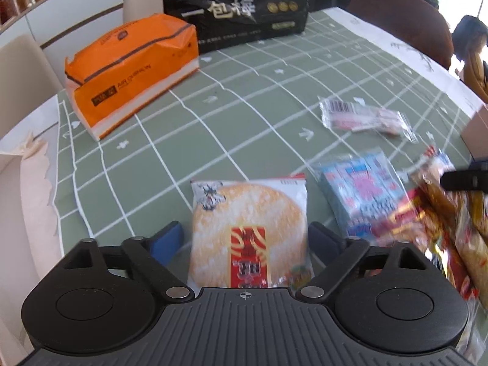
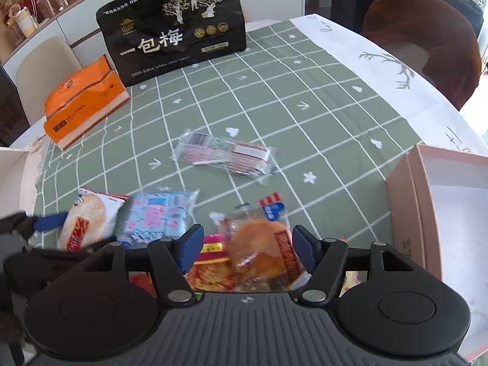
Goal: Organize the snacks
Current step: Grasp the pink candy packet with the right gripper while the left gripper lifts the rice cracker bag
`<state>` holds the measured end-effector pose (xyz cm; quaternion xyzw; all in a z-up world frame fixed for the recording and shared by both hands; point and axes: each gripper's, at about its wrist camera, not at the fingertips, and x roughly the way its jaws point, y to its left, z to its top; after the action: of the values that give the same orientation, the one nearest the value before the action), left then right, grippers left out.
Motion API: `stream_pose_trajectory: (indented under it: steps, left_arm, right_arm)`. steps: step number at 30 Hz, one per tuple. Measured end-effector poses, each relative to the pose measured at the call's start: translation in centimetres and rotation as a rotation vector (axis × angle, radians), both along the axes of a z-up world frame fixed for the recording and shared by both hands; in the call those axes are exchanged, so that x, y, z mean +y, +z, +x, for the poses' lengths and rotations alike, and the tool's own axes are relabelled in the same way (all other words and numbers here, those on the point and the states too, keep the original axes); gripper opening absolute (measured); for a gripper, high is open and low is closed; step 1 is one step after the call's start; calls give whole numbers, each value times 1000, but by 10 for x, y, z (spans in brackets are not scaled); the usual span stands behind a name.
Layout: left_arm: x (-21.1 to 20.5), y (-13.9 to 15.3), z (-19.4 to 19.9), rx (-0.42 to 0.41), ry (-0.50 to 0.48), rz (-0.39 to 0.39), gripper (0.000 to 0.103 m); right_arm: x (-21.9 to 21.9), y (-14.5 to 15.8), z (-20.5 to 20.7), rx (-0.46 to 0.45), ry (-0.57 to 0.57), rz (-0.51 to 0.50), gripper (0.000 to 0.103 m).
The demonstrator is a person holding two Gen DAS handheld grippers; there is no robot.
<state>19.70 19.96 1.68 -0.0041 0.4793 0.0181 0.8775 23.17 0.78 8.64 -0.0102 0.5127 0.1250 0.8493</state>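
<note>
Your grippers hover over scattered snacks.
The rice cracker [image 1: 248, 231] lies between your left gripper's [image 1: 245, 238] wide-apart jaws; the bun pack [image 2: 259, 250] sits untouched between your right gripper's [image 2: 247, 248] parted jaws.

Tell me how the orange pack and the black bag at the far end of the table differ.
The orange pack lies flat on its side; the black bag stands upright. The orange pack is low and box-shaped, with small dark print; the black bag is taller and wider, with large white characters and a tree picture. Both rest on the green checked tablecloth, apart from the loose snacks nearer the grippers.
</note>
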Motion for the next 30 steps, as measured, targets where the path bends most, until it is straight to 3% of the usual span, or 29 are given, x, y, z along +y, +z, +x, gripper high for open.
stream_pose_trajectory:
  steps: [4,8,14,17,21,24,30]
  left_arm:
    - [8,21,-12,-14,31,-95,82]
    - [8,55,-46,-51,78,-90,82]
    - [5,62,-79,-8,104,-99,82]
    - [-2,62,-93,-5,90,-145,82]
    - [-28,64,-115,-7,53,-152,82]
    - [-56,66,-131,1,-1,-186,82]
    - [-114,60,-155,15,-103,-269,82]
  right_arm:
    - [10,-2,-2,12,32,13,66]
    - [30,-3,1,8,78,107,73]
    - [64,-27,23,129,55,208,73]
    - [84,-31,20,130,86,152,77]
    - [104,-25,0,55,216,-21,61]
    - [87,-6,-13,29,236,-2,60]
    - [5,45,-56,-50,237,87,60]
